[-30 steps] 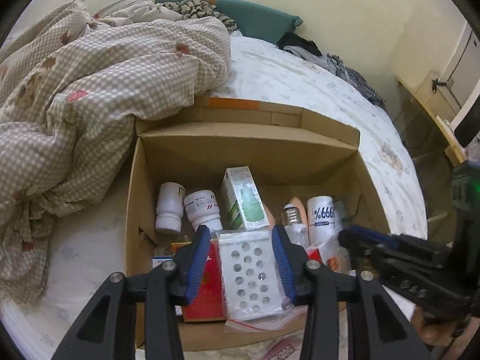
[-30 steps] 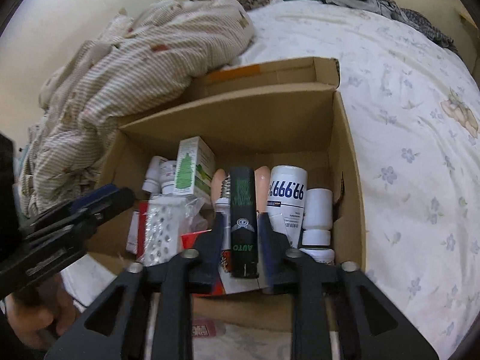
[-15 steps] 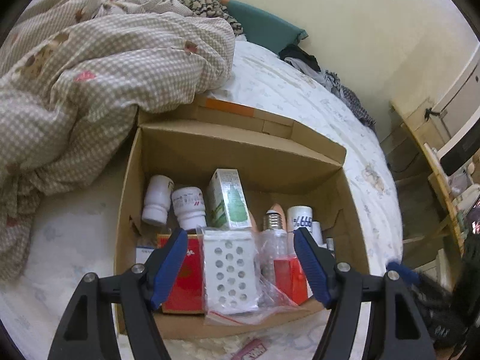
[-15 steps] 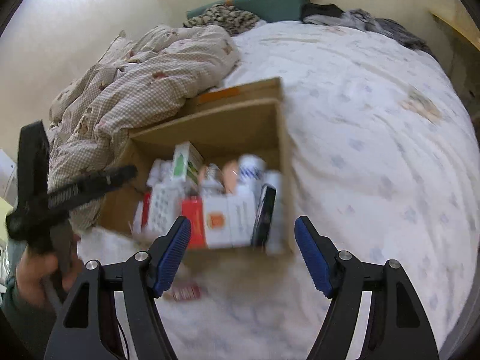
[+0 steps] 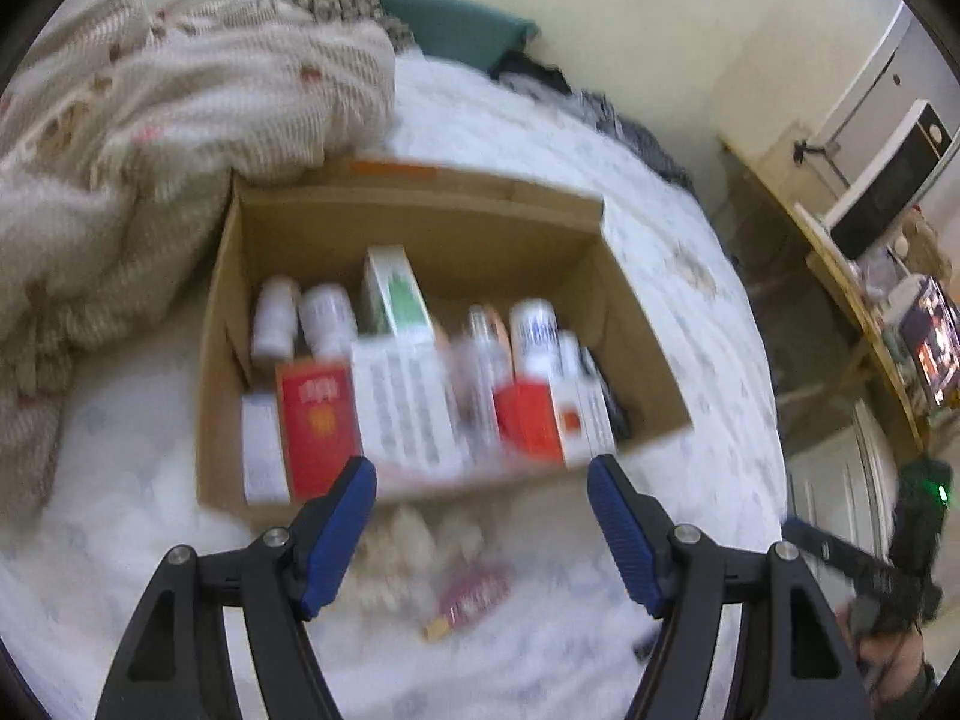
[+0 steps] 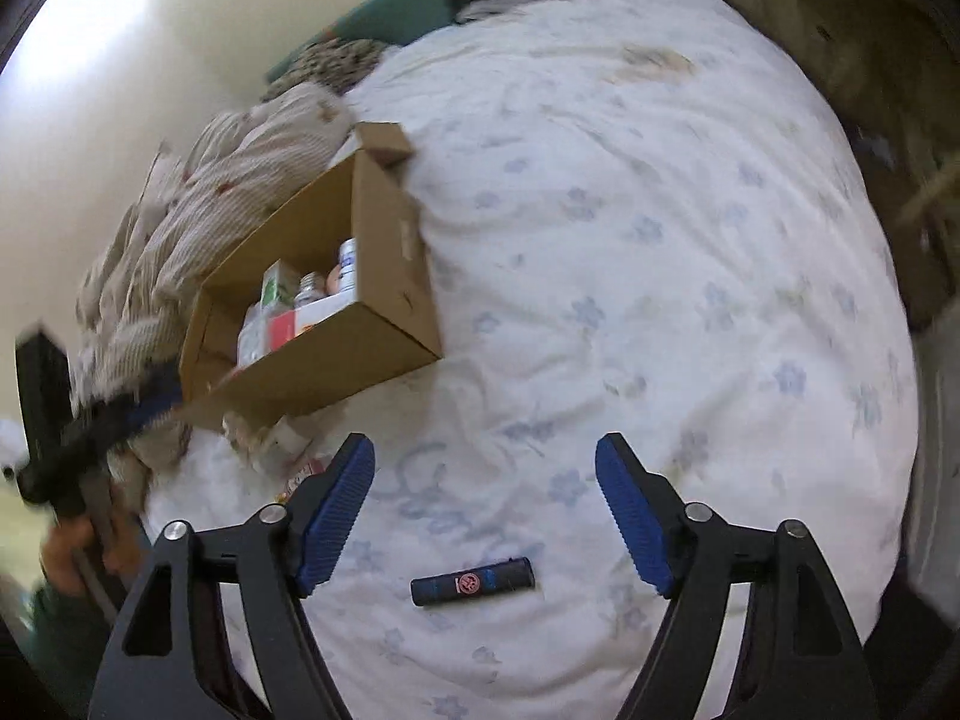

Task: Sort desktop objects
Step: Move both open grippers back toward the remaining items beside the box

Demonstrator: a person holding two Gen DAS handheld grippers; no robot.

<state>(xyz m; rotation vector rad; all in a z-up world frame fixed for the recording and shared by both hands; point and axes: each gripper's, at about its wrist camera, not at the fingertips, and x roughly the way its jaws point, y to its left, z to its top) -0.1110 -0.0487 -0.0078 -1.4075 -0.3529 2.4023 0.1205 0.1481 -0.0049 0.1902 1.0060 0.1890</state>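
Observation:
An open cardboard box sits on the bed, packed with white bottles, a green-and-white carton, a red box and a white perforated pack. My left gripper hovers open in front of the box's near wall, holding nothing. My right gripper is open and empty, pulled back to the right of the box. A black and blue tube lies on the sheet between its fingers. A small red packet and crumpled white bits lie before the box.
A checked quilt is heaped left of the box. White flowered sheet spreads to the right. Clothes and a green pillow lie at the headboard. A wooden shelf with appliances stands right. A hand holds the left gripper.
The left gripper let go of the perforated pack and backed out of the box. The right gripper released the black tube into the box, then swung away right over the sheet.

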